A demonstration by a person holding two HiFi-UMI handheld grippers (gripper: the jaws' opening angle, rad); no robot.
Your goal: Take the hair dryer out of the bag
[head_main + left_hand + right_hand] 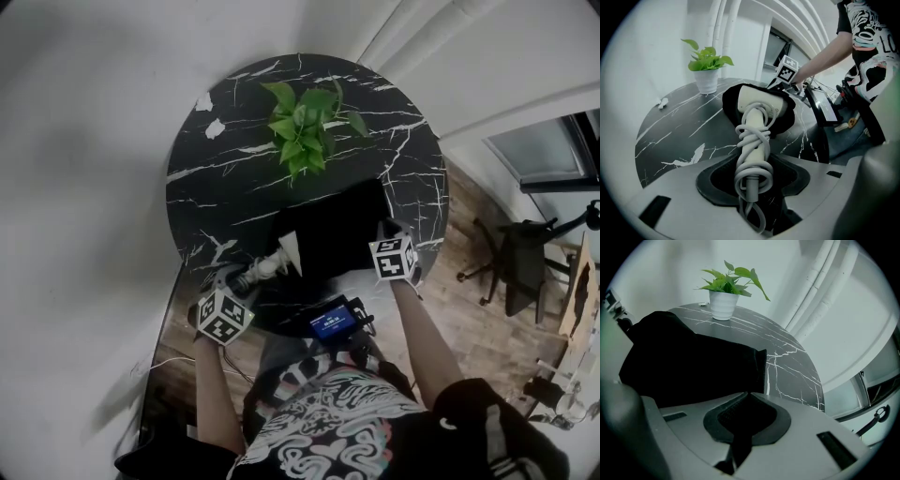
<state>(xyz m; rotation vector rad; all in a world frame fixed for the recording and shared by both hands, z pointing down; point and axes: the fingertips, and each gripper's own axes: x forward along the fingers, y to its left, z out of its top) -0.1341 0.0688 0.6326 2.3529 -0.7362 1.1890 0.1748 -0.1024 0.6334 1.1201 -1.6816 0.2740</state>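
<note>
The hair dryer is white and lies on the round black marble table, on the person's side of the potted plant. Its head sits in the mouth of the black bag, with the dark cloth folded round the back of it, while the handle sticks out clear of the bag, away from the plant. A white cord is wound in several loops round the handle.

The left gripper has its jaws closed on the end of that handle, cord and all, so they stand partly apart with the handle filling the gap. In the head view this gripper is on the left side of the bag, farther from the plant than the bag is.

The right gripper has its jaws drawn together on a fold of the bag, pinching the cloth at the edge nearest the person. The bag itself spreads between that gripper and the plant.
</note>
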